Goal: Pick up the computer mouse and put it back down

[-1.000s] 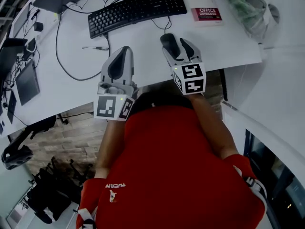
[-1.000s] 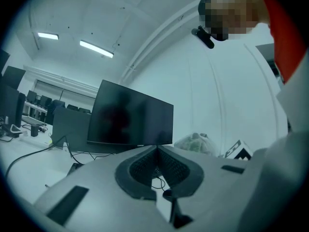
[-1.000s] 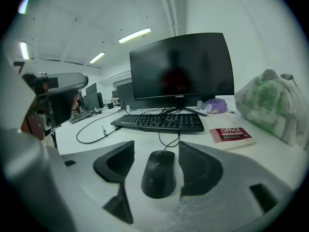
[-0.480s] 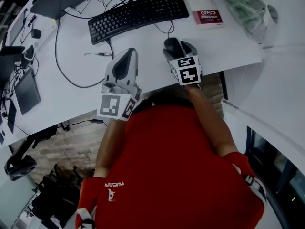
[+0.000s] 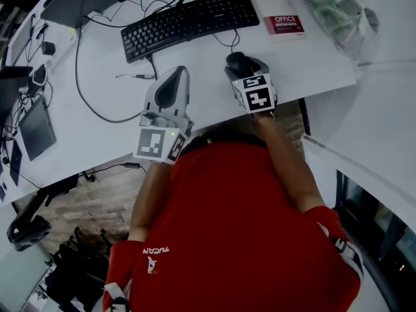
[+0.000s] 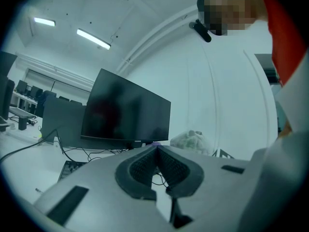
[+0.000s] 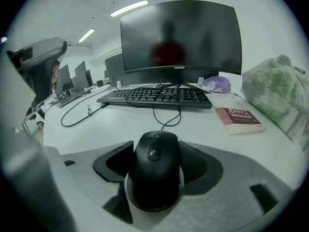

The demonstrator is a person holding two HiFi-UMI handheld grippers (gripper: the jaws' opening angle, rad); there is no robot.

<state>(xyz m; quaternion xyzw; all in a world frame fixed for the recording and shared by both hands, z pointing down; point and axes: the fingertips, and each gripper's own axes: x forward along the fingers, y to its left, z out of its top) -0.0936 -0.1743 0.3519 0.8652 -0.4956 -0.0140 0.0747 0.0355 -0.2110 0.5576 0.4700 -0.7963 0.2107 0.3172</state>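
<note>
The right tool (image 5: 246, 67) has come down over the computer mouse (image 7: 155, 172), which sits on the worktop (image 5: 208, 96) close to its near edge, on the person's side of the keyboard (image 5: 188, 15); a second ago that tool hung higher above it. Its jaws are closing with the mouse between them, pads meeting its flanks, so the lift looks ready to begin. The left tool (image 5: 175, 77) rests nearby, jaws together on nothing.
</note>
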